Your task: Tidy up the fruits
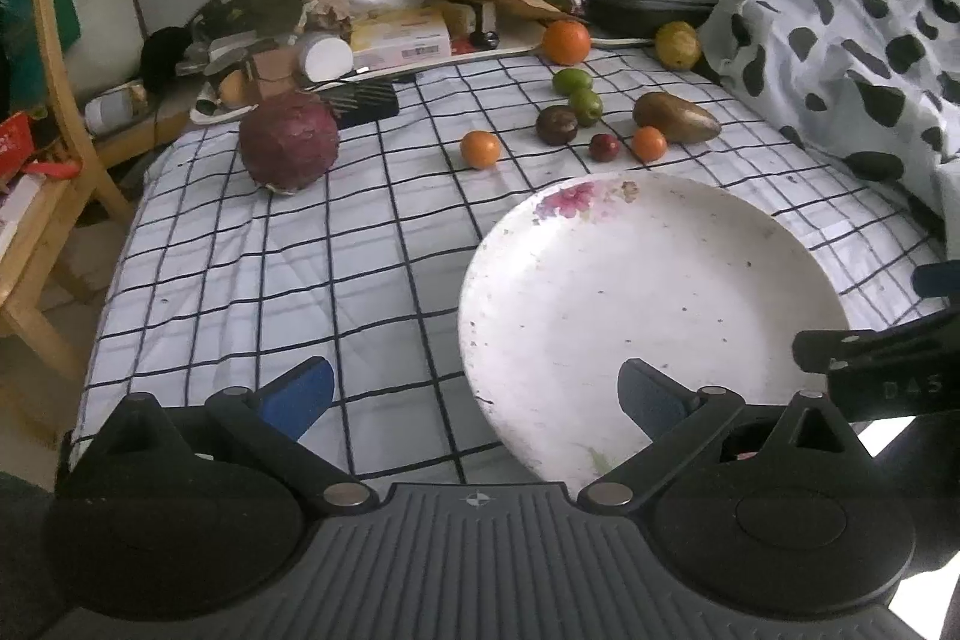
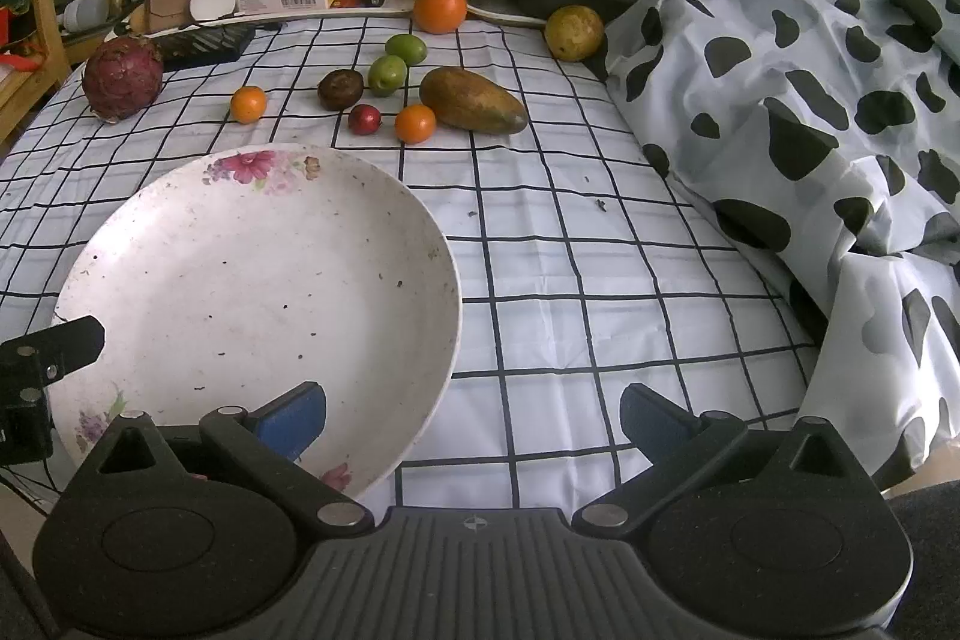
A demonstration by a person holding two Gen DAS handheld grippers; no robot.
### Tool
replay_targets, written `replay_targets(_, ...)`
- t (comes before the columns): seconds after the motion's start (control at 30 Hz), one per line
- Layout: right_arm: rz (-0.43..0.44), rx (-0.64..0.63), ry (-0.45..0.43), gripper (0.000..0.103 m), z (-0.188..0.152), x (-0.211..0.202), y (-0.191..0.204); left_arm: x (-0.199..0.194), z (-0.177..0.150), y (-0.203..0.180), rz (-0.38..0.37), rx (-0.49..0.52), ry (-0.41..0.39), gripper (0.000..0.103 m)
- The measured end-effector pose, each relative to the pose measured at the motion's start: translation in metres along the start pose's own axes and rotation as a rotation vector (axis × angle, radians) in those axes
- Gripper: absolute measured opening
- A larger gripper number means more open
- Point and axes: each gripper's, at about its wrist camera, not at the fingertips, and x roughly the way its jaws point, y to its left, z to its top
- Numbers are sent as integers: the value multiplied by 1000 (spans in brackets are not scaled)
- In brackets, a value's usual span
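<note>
A white plate [image 2: 258, 280] with pink flower prints lies on the near part of the checked tablecloth [image 2: 570, 280], and nothing lies on it. The left gripper [image 1: 477, 397] hangs over the near edge of the cloth with its blue-padded fingers [image 1: 300, 394] spread wide and holding nothing; its right finger sits over the plate's near rim. The right gripper [image 2: 474, 415] is likewise spread wide and holds nothing, its left finger over the plate's near right rim and its right finger over bare cloth.

The fruits lie at the far side of the cloth, well apart from the plate. A brownish mango [image 2: 474, 100] lies on its side, with a small orange [image 2: 415, 123] just beside its near left end. Left of that are a small red fruit [image 2: 364, 119], a dark round fruit [image 2: 340, 89], possibly a passion fruit, and two green fruits [image 2: 396, 64] close together. Another small orange [image 2: 248, 104] sits alone further left. A large orange [image 2: 440, 9] and a yellowish round fruit [image 2: 574, 32] rest at the far edge. A red cabbage [image 2: 122, 77] stands at the far left. A cow-print cloth [image 2: 810, 100] is heaped along the right side.
</note>
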Motion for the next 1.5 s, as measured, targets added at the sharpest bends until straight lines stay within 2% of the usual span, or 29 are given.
replay_targets(0.3, 6, 7, -3, 103, 0, 0, -1, 0, -1, 0, -43, -9, 20, 103)
replay_targets(0.5, 40, 32, -19, 103, 4, -2, -5, -3, 3, 2, -75, -15, 16, 103)
replay_targets(0.9, 113, 68, -89, 103, 34, 8, -19, -1, 25, 17, -139, -5, -80, 103)
replay_targets(1.2, 122, 82, -108, 103, 57, 29, -31, 13, 38, 36, -136, -3, -103, 103)
replay_targets(1.5, 158, 82, -117, 103, 70, 41, -37, 34, 61, 70, -91, -76, -120, 102)
